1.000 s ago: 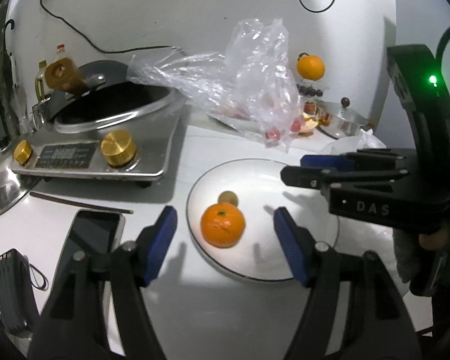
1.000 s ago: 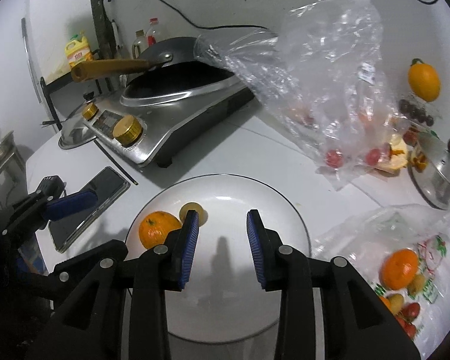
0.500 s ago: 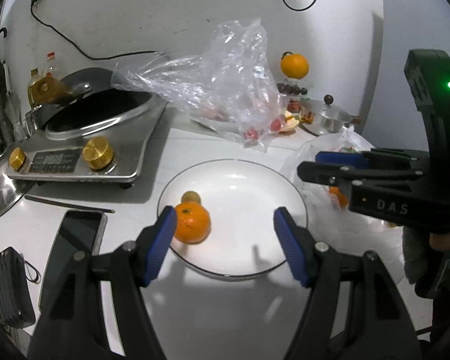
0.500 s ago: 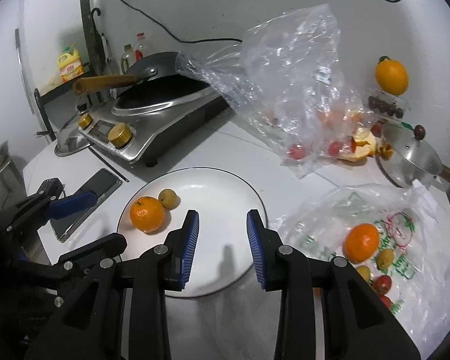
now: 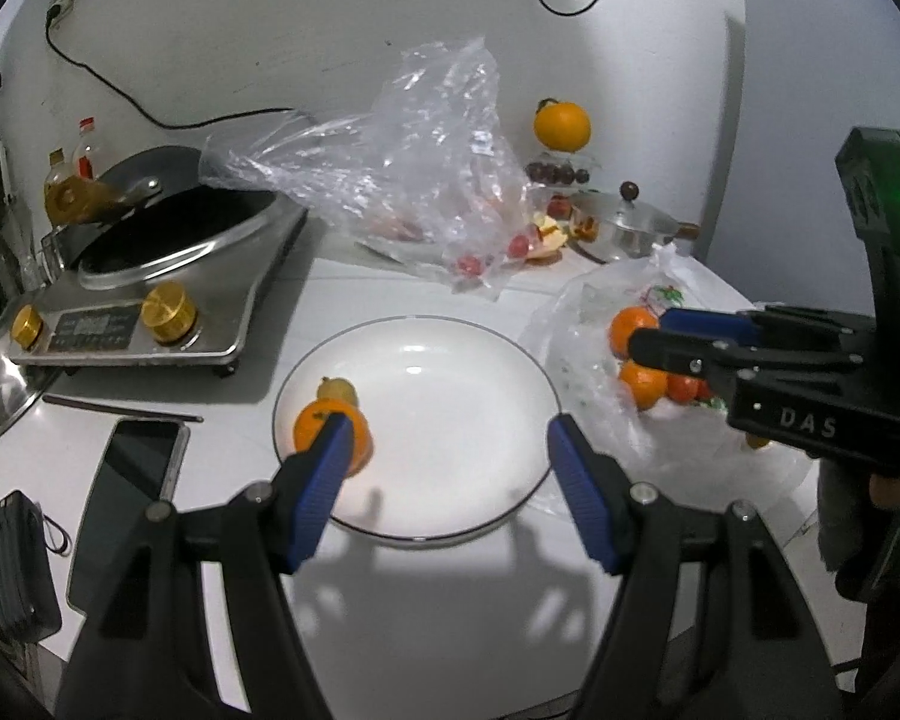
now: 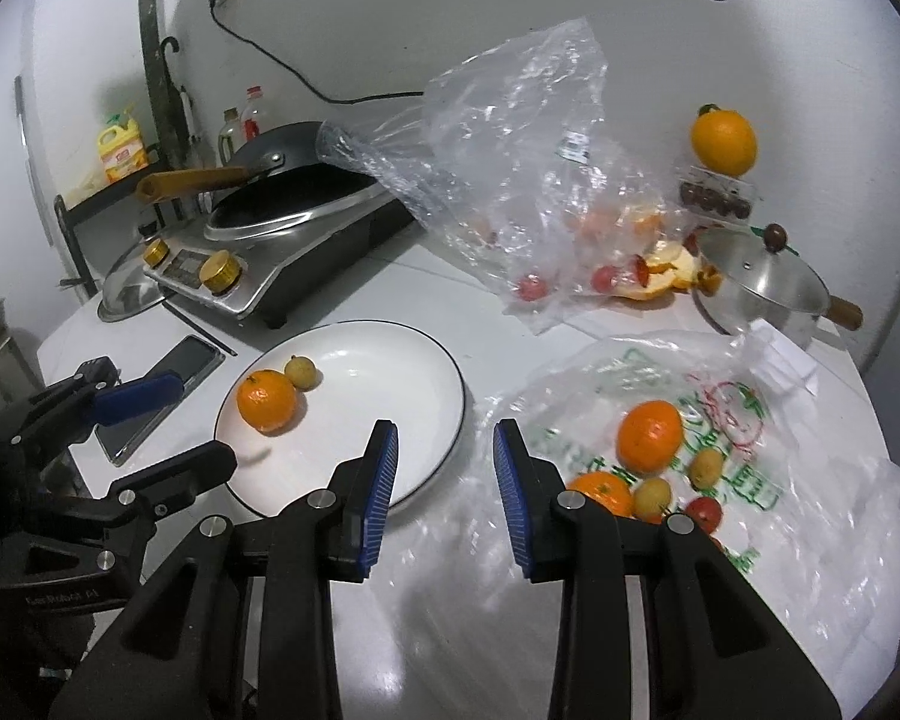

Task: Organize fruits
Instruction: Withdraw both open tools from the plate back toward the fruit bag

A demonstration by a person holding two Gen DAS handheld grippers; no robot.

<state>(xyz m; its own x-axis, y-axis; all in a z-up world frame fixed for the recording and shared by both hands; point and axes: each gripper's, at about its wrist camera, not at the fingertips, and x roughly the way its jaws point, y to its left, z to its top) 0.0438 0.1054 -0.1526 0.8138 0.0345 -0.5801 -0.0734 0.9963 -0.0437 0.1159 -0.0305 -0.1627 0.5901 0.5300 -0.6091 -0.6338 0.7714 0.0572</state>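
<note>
Bagged fruit [image 6: 651, 435]: lay just ahead-right of right hand-held gripper [image 6: 444, 480], jaws parted, empty; left hand-held gripper [image 5: 450, 456], likewise empty, farther.

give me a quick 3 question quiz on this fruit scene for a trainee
1. How many fruits lie on the white plate?
2. True or false: the right gripper holds an orange.
3. Where is the loose fruit waiting: A) in the wok, B) on the printed plastic bag, C) on the phone?

Key
1. Two: an orange and a small yellow fruit.
2. False; nothing is between its jaws.
3. B
</note>
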